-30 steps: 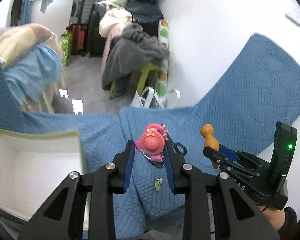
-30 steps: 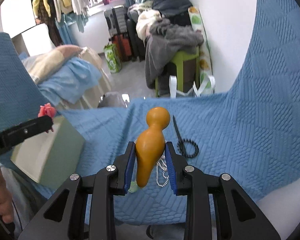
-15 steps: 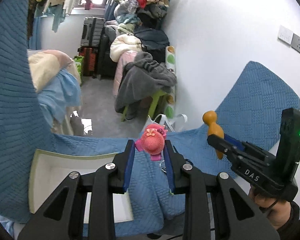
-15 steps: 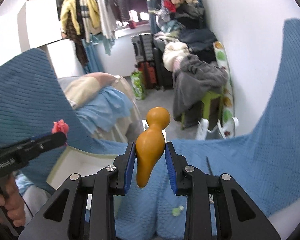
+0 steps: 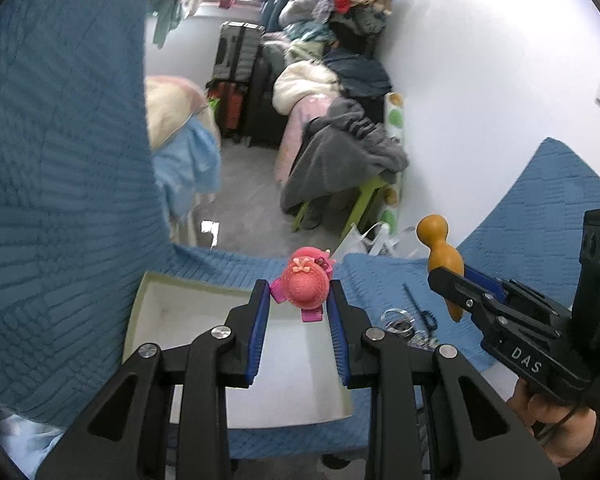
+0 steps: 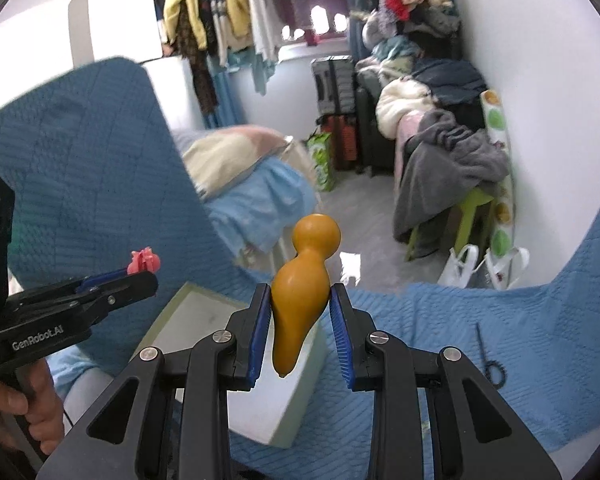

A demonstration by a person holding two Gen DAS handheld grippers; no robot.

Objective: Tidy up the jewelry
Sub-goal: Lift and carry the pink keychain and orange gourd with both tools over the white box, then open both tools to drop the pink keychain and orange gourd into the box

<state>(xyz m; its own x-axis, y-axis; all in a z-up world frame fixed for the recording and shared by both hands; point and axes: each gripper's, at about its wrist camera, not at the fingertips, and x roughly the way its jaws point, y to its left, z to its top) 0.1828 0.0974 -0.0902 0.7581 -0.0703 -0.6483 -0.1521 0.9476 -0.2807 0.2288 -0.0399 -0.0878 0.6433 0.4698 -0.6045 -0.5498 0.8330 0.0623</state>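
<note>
My left gripper (image 5: 298,300) is shut on a pink hat-shaped hair clip (image 5: 303,283) and holds it above the open white box (image 5: 188,312). My right gripper (image 6: 300,316) is shut on an orange gourd-shaped pendant (image 6: 300,280), held in the air to the right of the box (image 6: 284,400). In the left wrist view the right gripper (image 5: 452,280) shows at the right with the pendant (image 5: 440,252). In the right wrist view the left gripper (image 6: 140,276) shows at the left with the clip (image 6: 144,260).
A black hairpin with a beaded ring (image 6: 490,360) lies on the blue quilted cloth (image 6: 480,320). Clear rings and a small pile of jewelry (image 5: 404,322) lie right of the box. Beyond the cloth's edge are the floor, a green stool with clothes (image 5: 340,160), suitcases.
Both grippers have lifted with their items and moved left. The pink clip is now over the white box; the pendant is beside it, above the cloth.
</note>
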